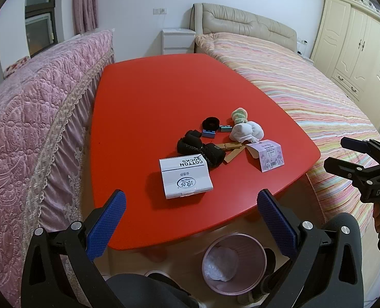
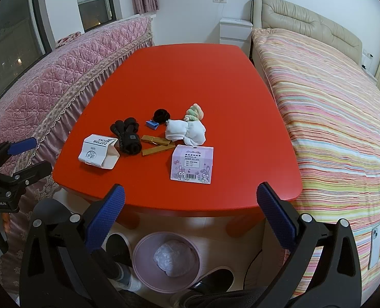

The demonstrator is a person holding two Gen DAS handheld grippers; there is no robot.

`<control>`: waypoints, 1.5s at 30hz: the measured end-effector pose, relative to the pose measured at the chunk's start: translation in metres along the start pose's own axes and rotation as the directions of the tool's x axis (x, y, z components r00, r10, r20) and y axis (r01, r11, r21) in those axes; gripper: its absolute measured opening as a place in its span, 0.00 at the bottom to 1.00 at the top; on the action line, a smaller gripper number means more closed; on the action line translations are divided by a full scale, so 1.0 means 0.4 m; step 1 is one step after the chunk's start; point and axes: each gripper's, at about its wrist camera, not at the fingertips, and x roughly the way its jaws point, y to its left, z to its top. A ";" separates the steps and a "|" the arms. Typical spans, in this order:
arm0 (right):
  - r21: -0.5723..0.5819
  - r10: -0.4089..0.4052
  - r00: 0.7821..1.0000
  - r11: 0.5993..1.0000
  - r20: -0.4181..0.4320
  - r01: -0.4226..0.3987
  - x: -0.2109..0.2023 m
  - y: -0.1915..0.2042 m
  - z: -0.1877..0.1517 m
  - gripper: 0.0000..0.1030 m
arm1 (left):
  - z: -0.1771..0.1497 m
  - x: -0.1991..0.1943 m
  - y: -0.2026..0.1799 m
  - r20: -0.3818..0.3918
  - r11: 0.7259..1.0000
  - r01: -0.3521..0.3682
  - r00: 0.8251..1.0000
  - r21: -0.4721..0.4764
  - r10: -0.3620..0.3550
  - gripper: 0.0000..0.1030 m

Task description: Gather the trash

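White cardboard "COTTON SOCKS" sleeve (image 1: 186, 177) lies at the near-left of the red oval table (image 1: 148, 107), touching a bundle of black rolled socks (image 1: 202, 148). Pink-lilac rabbit-print paper package card (image 2: 192, 164) sits near the table's near edge, just beside two gold-brown flat card strips (image 2: 156, 145) that cross each other. Behind those: white balled socks (image 2: 186, 132), pastel green-pink fuzzy sock roll (image 2: 195, 112), black hair scrunchie (image 2: 161, 115), small blue clip (image 2: 152, 124). Pink round plastic waste bin (image 2: 166, 261) stands on the floor under the near table edge, clear liner bag crumpled inside.

Left gripper (image 1: 191, 222) hovers above the near edge, jaws spread wide, holding nothing. Right gripper (image 2: 191, 220) same height, jaws spread, nothing between them. Pink quilted sofa cover (image 1: 30, 118) on the left, striped bedspread (image 2: 338, 118) on the right.
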 end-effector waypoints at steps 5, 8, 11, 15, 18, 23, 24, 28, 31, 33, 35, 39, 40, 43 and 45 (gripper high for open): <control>0.005 0.006 1.000 1.000 -0.005 -0.006 0.008 -0.002 0.000 0.97 | 0.000 0.008 0.001 -0.010 1.000 -0.002 1.000 -0.001 0.002 0.95; 0.006 0.005 1.000 1.000 -0.012 -0.005 0.018 -0.006 0.011 0.97 | 0.005 0.020 0.003 -0.020 1.000 -0.006 1.000 -0.003 0.006 0.95; 0.005 0.009 0.999 1.000 -0.032 -0.009 0.040 -0.007 0.026 0.97 | 0.015 0.041 0.003 -0.034 1.000 -0.006 0.999 -0.003 0.006 0.95; 0.005 0.001 0.998 1.000 -0.061 -0.001 0.082 -0.015 0.051 0.97 | 0.031 0.074 0.002 -0.055 1.000 -0.007 0.998 0.001 0.007 0.95; 0.004 -0.006 0.995 1.000 -0.101 0.006 0.127 -0.022 0.065 0.97 | 0.043 0.108 0.001 -0.084 1.000 -0.021 0.996 0.001 0.021 0.95; -0.003 -0.019 0.986 1.000 -0.165 0.019 0.207 -0.026 0.076 0.97 | 0.056 0.178 0.008 -0.148 0.999 -0.040 0.988 -0.019 0.037 0.95; -0.001 -0.022 0.982 1.000 -0.185 0.022 0.228 -0.028 0.076 0.97 | 0.058 0.195 0.009 -0.167 0.999 -0.043 0.985 -0.026 0.038 0.95; 0.003 -0.028 0.972 1.000 -0.234 0.030 0.285 -0.026 0.076 0.97 | 0.060 0.248 0.011 -0.230 0.997 -0.066 0.972 -0.040 0.055 0.95; 0.008 -0.030 0.964 0.999 -0.263 0.033 0.318 -0.025 0.074 0.97 | 0.058 0.279 0.018 -0.259 0.994 -0.093 0.963 -0.052 0.076 0.95; 0.008 -0.030 0.963 0.999 -0.269 0.033 0.330 -0.022 0.073 0.97 | 0.056 0.296 0.022 -0.275 0.993 -0.099 0.958 -0.059 0.079 0.95; 0.007 -0.029 0.961 0.999 -0.275 0.033 0.338 -0.020 0.074 0.97 | 0.053 0.304 0.024 -0.282 0.993 -0.105 0.956 -0.058 0.085 0.95; 0.006 -0.025 0.961 1.000 -0.276 0.028 0.348 -0.012 0.073 0.96 | 0.050 0.311 0.029 -0.287 0.992 -0.109 0.954 -0.060 0.087 0.94; 0.009 -0.021 0.960 1.000 -0.279 0.024 0.351 -0.013 0.073 0.91 | 0.050 0.310 0.028 -0.284 0.993 -0.108 0.955 -0.058 0.087 0.92; 0.008 -0.025 0.955 1.000 -0.295 0.029 0.363 -0.011 0.071 0.63 | 0.053 0.310 0.024 -0.286 0.994 -0.100 0.955 -0.050 0.081 0.63; 0.010 -0.024 0.959 1.000 -0.284 0.028 0.358 -0.008 0.071 0.61 | 0.053 0.307 0.023 -0.284 0.995 -0.090 0.956 -0.048 0.073 0.61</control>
